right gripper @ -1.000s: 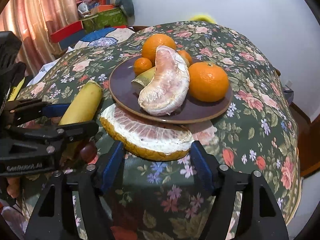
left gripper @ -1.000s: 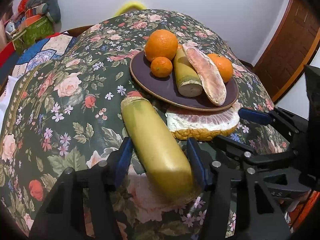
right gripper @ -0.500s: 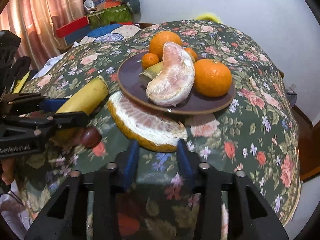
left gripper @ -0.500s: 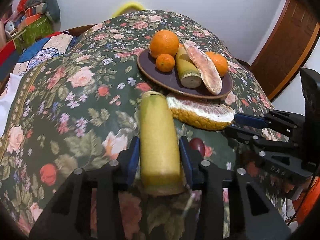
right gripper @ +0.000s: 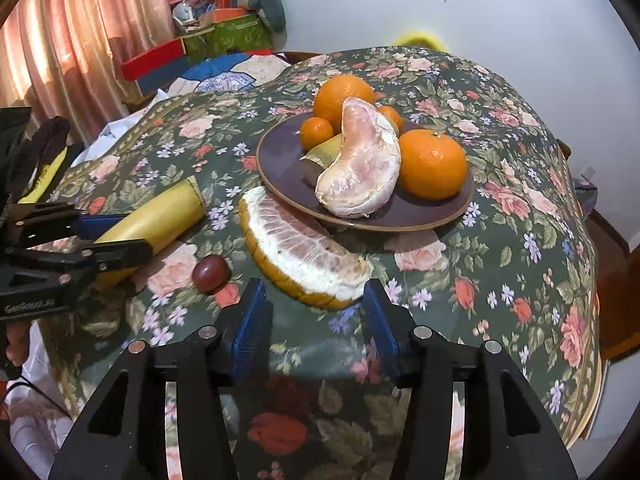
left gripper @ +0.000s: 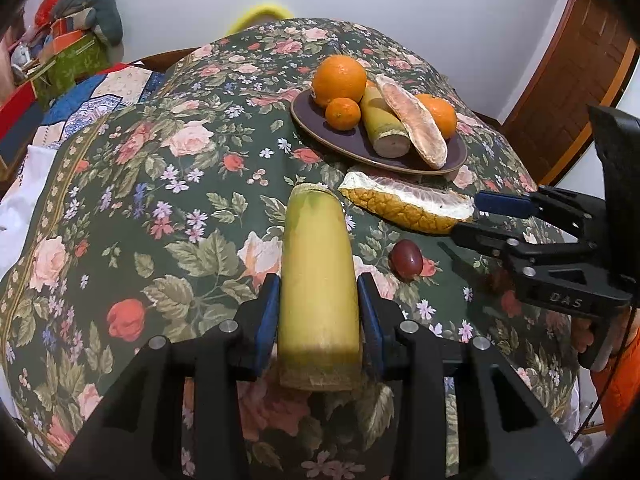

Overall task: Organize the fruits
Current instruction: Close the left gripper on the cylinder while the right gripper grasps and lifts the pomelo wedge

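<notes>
Plate [right gripper: 280,168] sits toward the table's [right gripper: 520,216] far side, holding a large orange [right gripper: 340,92] at the back, a small orange [right gripper: 316,132] before it, a peeled pomelo segment [right gripper: 360,172] across the middle and another orange [right gripper: 432,164] to its right. Pomelo wedge [right gripper: 300,252] lies on the cloth just before the plate, its far end tucked under the rim. Left of the wedge lies a grape [right gripper: 211,274], and further left the banana piece [right gripper: 160,216].

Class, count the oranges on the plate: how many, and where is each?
4: a big orange at the back, a small one left, another half-hidden behind the pomelo segment, one right.
</notes>
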### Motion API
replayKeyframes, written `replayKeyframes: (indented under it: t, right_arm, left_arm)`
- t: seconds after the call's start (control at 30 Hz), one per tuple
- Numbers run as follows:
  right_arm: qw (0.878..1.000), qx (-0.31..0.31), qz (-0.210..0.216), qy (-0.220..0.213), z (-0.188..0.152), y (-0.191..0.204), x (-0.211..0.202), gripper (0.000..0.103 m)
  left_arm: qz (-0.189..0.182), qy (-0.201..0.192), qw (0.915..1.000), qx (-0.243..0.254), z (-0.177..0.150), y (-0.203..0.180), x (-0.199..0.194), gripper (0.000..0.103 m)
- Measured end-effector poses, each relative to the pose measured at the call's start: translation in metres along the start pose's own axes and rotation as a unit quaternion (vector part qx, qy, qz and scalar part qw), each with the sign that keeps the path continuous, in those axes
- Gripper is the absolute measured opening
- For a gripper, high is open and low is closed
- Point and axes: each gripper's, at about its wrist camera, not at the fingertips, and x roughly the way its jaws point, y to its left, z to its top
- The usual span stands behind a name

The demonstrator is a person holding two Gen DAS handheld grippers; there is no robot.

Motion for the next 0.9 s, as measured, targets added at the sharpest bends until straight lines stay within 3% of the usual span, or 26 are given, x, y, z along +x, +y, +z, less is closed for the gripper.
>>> replayKeyframes:
  t: [0.27,0.47,0.63,0.77,0.9]
  right_arm:
    - [1.000,-0.020,0.001,0.001,0.011,0.004,0.016,0.062]
    - [0.999,-0.053,-0.003,0.005,0.014,0.012,0.026,0.063]
    - [0.998,-0.066,-0.009,-0.002,0.014,0.014,0.025,0.058]
    - [0.996,-0.086,-0.018,-0.008,0.010,0.022,0.018,0.047]
    - [0.996,-0.083,-0.020,-0.008,0.003,0.018,0.013,0.046]
  left_arm:
    - [-0.006,-0.001,1.0000,-0.003,0.009,0.002,0.013,0.039]
    - [-0.002,-0.003,1.0000,-0.003,0.014,0.002,0.018,0.039]
    - [0.000,-0.004,1.0000,-0.007,0.017,0.002,0.022,0.039]
    - [0.000,-0.006,0.9999,-0.011,0.018,0.002,0.022,0.039]
    - [-0.001,-0.005,0.9998,-0.017,0.019,0.003,0.022,0.039]
